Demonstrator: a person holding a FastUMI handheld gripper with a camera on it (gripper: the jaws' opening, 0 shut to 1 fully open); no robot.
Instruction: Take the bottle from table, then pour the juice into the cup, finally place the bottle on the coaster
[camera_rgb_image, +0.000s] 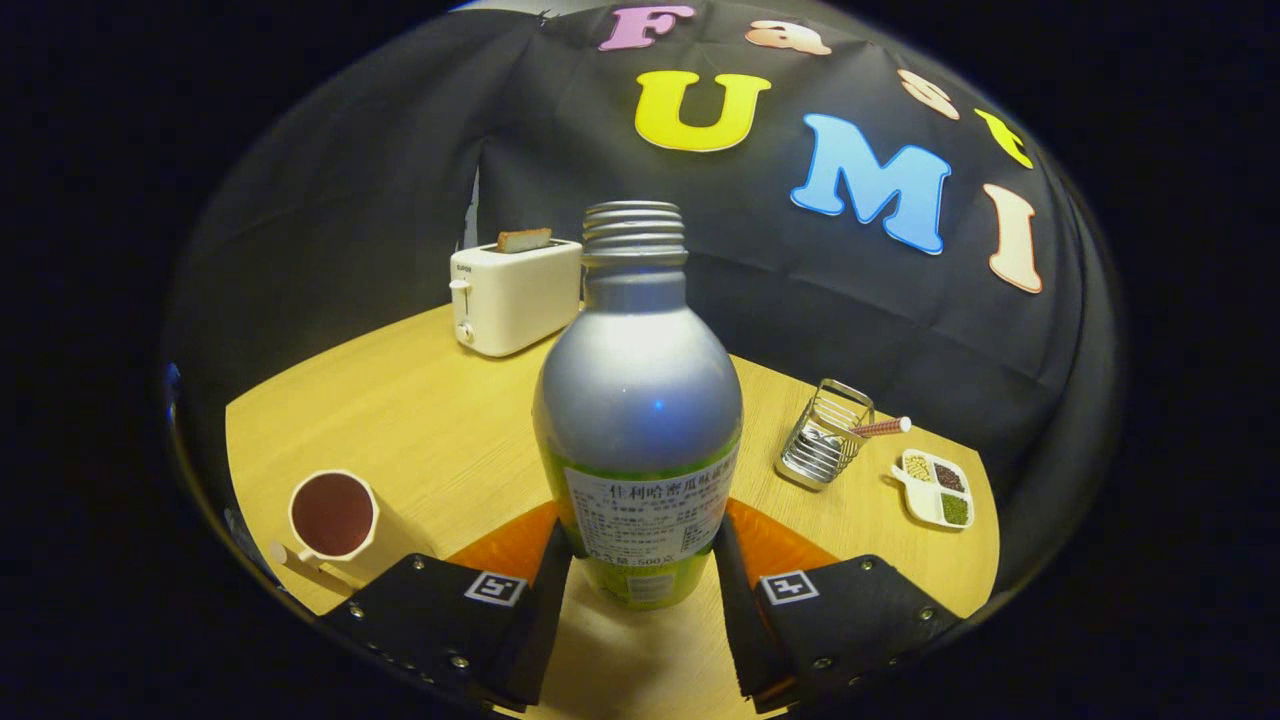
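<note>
A silver metal bottle (640, 400) with a green-and-white label and an uncapped threaded neck stands upright between my fingers. My gripper (640, 585) is shut on its lower part, one finger pressing each side. An orange coaster (775, 545) shows behind the bottle's base on both sides; I cannot tell whether the bottle rests on it or hangs just above. A cream cup (332, 515) holding dark juice sits on the wooden table (430, 400), left of my left finger (530, 600).
A white toaster (515, 295) with a slice of toast stands at the table's far side, left of the bottle's neck. To the right sit a wire basket (825, 440) holding a utensil and a white divided dish (935, 488) of grains.
</note>
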